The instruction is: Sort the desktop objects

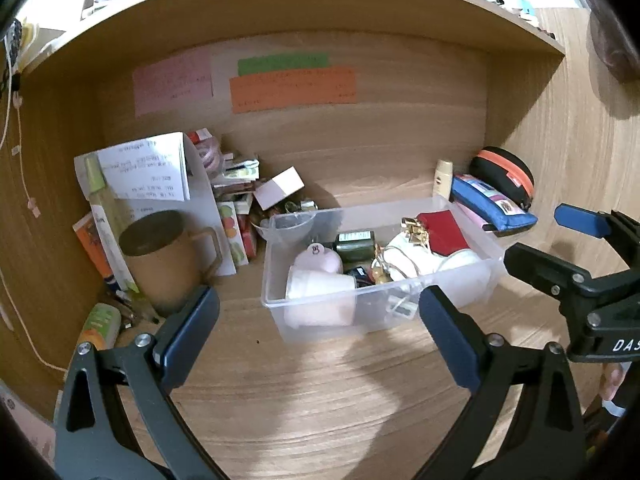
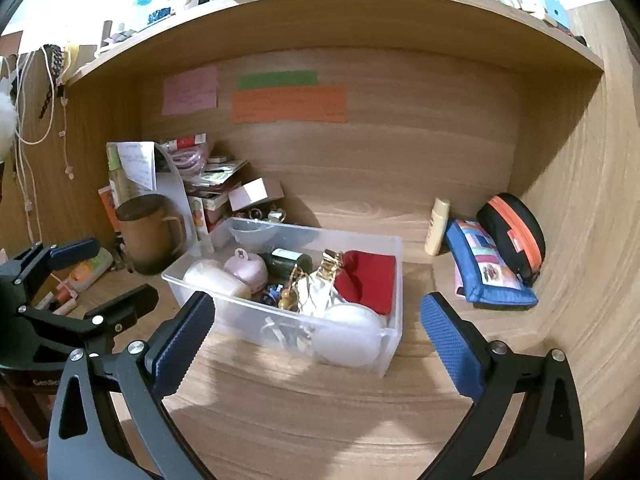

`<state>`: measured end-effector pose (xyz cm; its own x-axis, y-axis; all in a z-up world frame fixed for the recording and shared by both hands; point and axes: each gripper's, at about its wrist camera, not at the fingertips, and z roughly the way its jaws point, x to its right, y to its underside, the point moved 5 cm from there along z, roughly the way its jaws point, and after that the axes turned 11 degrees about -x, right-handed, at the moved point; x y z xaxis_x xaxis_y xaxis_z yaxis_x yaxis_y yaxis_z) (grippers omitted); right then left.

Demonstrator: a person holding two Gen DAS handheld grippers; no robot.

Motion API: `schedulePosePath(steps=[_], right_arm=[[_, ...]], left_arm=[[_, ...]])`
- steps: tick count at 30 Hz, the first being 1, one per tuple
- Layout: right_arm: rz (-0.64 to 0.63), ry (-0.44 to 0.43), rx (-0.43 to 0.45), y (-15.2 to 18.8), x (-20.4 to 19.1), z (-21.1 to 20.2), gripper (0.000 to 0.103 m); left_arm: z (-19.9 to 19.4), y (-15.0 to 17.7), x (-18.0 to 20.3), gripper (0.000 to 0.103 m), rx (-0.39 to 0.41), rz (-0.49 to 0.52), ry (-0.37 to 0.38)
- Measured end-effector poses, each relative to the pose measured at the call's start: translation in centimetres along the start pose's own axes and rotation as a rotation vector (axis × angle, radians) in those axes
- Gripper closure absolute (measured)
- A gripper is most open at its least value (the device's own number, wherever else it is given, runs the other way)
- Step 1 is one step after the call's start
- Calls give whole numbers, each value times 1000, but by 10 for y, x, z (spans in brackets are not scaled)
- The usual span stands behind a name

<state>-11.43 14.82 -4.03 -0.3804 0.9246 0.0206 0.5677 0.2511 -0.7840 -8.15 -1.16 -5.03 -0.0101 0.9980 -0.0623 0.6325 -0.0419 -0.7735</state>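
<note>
Pink, green, orange notes [image 1: 292,89] on back panel [image 1: 360,140]

Clear bin [image 2: 394,344], red pouch [image 2: 370,280], blue patchwork case [image 2: 486,268], brown mug [image 2: 150,236].

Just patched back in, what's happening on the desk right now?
A person holds a claw in each hand, both aimed at the clear bin in the wooden desk nook. The left claw and right claw are open and hold nothing. The bin already holds small items, including a red pouch. A brown mug and a blue pencil case remain outside it.
</note>
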Motion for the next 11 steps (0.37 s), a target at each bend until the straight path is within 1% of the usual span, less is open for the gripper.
schedulePosePath(steps=[3,6,11], right_arm=[[-8,4,-9,3,0,2,0],[-14,18,-19,6,1,5,0],[-3,11,-29,7,5,10,0]], left_arm=[[3,2,0,2,-5,-8,3],[4,1,0,2,-3,-17,25],[6,1,1,2,-2,-20,55]])
